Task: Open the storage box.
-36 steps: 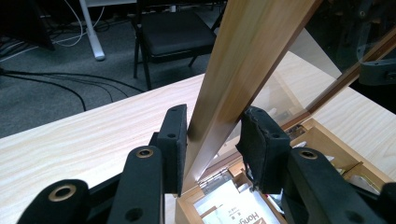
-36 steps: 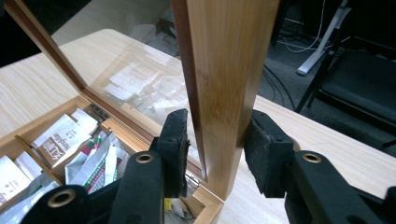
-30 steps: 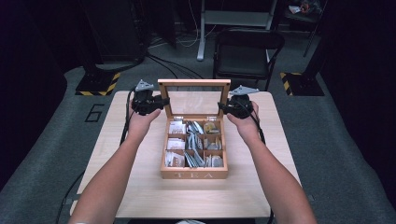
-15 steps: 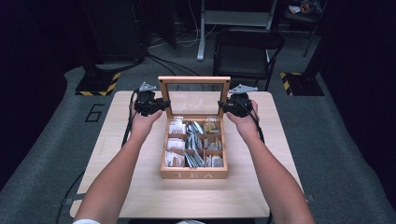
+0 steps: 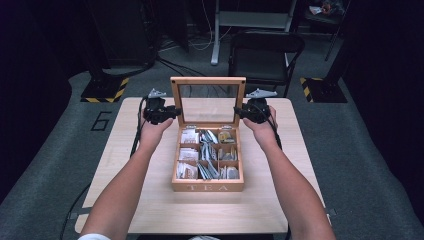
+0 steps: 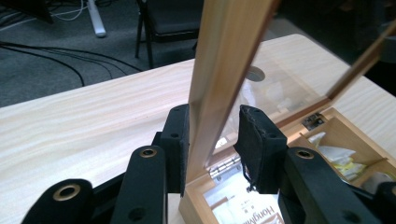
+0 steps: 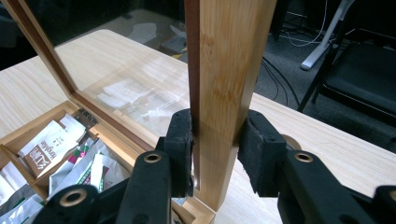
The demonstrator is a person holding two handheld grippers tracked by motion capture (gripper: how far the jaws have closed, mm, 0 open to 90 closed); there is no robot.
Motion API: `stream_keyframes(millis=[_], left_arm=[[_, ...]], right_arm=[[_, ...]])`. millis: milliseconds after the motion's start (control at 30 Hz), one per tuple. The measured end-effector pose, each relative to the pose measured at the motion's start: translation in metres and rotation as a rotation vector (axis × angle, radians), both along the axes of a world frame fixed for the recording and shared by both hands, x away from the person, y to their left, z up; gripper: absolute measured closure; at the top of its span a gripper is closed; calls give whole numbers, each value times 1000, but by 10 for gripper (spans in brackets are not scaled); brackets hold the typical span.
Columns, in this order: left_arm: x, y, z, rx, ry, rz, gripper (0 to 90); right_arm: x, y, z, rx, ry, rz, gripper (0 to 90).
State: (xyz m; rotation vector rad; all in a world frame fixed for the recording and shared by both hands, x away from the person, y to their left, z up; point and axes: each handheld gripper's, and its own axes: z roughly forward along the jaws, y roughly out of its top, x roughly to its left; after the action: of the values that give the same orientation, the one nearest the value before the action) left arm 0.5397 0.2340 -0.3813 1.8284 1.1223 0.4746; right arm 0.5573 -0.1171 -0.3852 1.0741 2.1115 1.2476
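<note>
High view: you are pinching the glass lid (image 5: 208, 103) of the tea box (image 5: 208, 186), mid-tabletop (image 5: 120, 150), upright, left tongs (image 5: 172, 111) gripping its left rail, right tongs (image 5: 238, 113) closing on its right; swinging it either way is remaining.

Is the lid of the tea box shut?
No, the wooden lid with the glass pane stands upright above the open wooden tea box, so the tea bags inside show.
</note>
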Motion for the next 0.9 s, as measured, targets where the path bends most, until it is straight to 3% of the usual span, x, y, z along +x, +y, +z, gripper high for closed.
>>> stream_keyframes(millis=[133,300,667,900], left_arm=[[-5,6,-4,5,11,14,604],[-10,13,-7,-35,71,5,604],[-22,14,-9,-57,86,8,555],[-35,7,-10,-9,63,-40,540]], right_arm=[[3,0,0,13,8,-9,653],[6,2,3,4,40,-21,651],[11,2,4,1,56,-23,652],[21,3,4,16,91,-43,651]])
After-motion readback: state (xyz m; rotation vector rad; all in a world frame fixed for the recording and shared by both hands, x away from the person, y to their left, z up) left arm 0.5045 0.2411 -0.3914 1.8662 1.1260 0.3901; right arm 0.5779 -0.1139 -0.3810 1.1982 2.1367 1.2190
